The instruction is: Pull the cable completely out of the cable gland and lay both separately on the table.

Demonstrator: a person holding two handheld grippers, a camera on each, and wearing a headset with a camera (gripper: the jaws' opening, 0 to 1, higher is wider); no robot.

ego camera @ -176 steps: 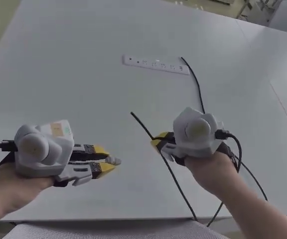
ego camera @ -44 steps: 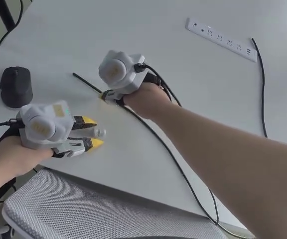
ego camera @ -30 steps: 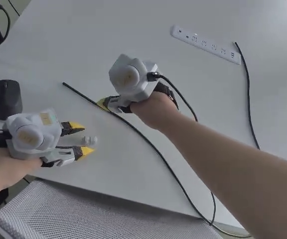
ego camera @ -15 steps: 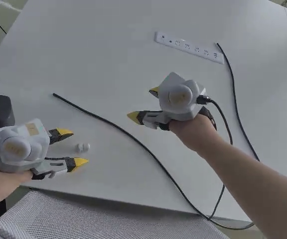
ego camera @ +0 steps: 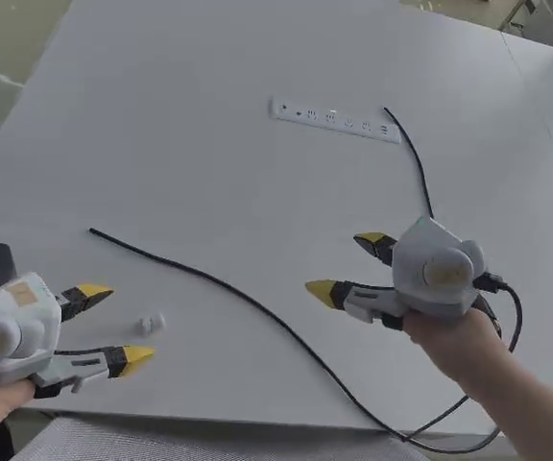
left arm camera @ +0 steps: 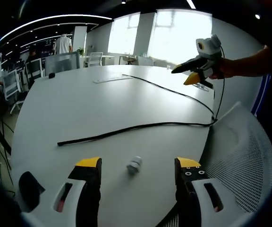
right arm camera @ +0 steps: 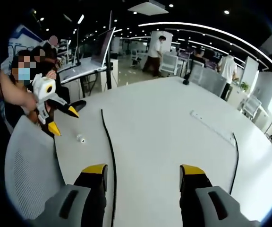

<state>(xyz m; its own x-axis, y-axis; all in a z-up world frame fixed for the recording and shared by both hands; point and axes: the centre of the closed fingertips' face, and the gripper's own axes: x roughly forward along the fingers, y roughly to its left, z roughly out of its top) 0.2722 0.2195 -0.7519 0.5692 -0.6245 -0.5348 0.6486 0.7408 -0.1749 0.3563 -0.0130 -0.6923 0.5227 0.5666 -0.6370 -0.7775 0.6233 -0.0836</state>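
Pulled right gripper (ego camera: 344, 262) back from thin black cable (ego camera: 257, 303), jaws apart, empty. Released small white plastic cable gland (ego camera: 149, 325) near cable on white table (ego camera: 209, 144), left gripper (ego camera: 115, 322) jaws apart. Judged task done.

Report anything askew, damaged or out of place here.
Nothing stands out. The thin black cable lies flat on the white table, one end trailing over the near edge; the small white cable gland lies apart from it.
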